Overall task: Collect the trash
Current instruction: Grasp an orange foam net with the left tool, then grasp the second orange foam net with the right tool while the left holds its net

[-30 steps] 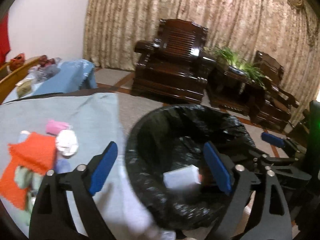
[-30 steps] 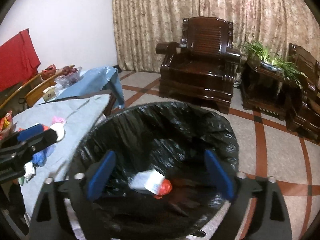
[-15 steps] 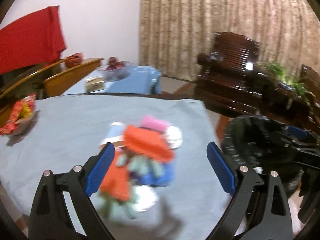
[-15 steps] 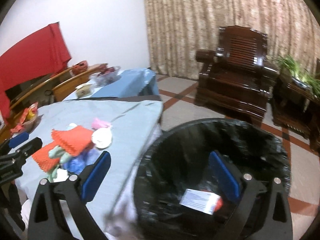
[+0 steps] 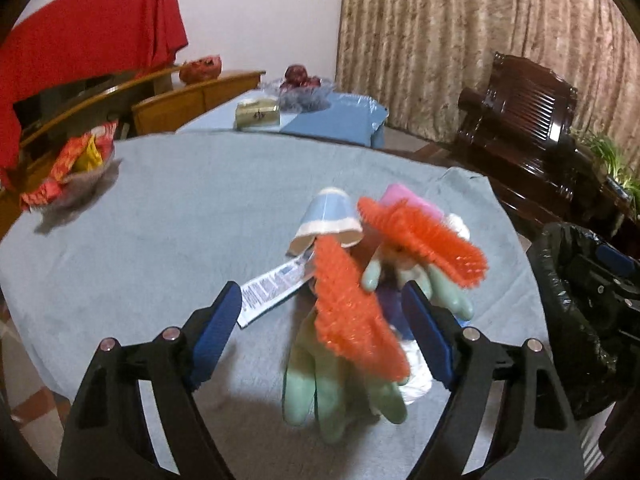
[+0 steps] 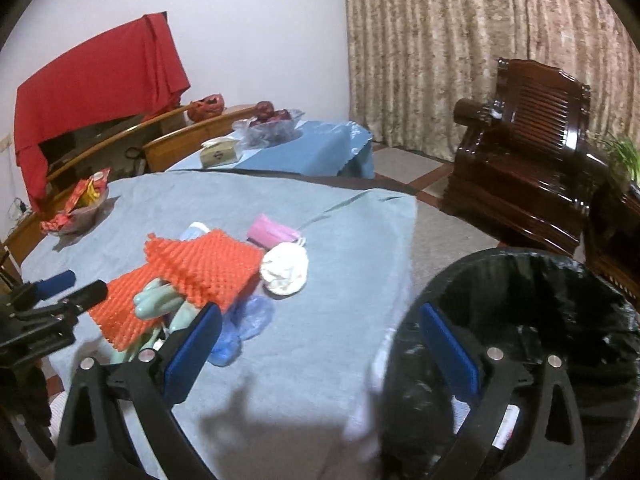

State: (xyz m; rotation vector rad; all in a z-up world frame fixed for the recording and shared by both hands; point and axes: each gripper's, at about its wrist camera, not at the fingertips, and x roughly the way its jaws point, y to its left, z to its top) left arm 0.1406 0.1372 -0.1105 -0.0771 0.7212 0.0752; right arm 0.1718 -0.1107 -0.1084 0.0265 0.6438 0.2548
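Both grippers are empty — left gripper [image 5: 320, 322], jaws wide but just closing in, straddles the orange mesh [image 5: 352, 312] piled on gloves [image 5: 320, 392] mid-table [image 5: 180, 208]; soft, light — pinch a fold. Right gripper [image 6: 320, 346] gapes near the bin [image 6: 560, 300].

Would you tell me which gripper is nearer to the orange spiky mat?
Left. The left gripper hovers at the orange spiky mat, jaws open around it; the right gripper sits beside the black bin.

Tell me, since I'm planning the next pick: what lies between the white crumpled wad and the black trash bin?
In the right wrist view, only bare grey tablecloth separates the white crumpled wad from the black trash bin.
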